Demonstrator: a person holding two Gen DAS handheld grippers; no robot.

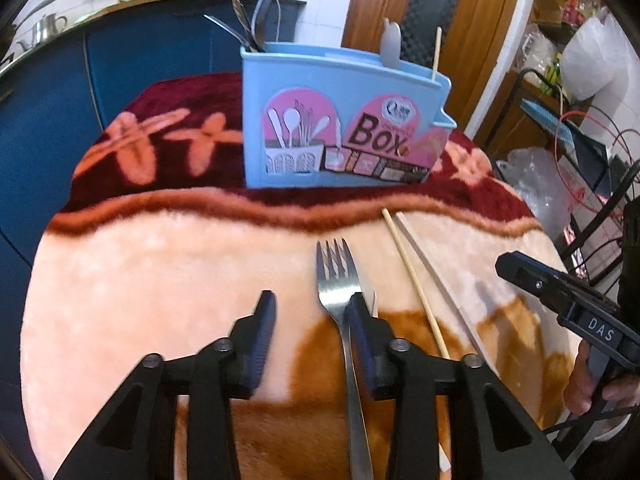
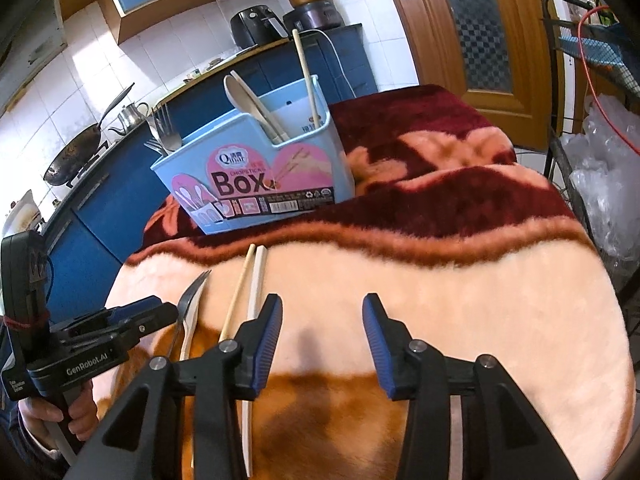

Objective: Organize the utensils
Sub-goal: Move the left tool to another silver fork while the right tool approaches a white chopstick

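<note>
At the centre of the left wrist frame, one steel fork (image 1: 340, 304) lies on the plush blanket (image 1: 160, 264), tines toward the blue utensil box (image 1: 340, 128) in the upper middle. My left gripper (image 1: 312, 320) stands wide open and holds nothing, its right finger over the fork's neck. Right of the fork lie two chopsticks (image 1: 416, 284), side by side. In the right wrist frame, my right gripper (image 2: 322, 326) is likewise spread and empty above bare blanket. The box holds several forks (image 2: 164, 132), a wooden spoon (image 2: 244, 104) and one chopstick (image 2: 306, 76). Open blanket lies on both sides; its edge falls off at right.
</note>
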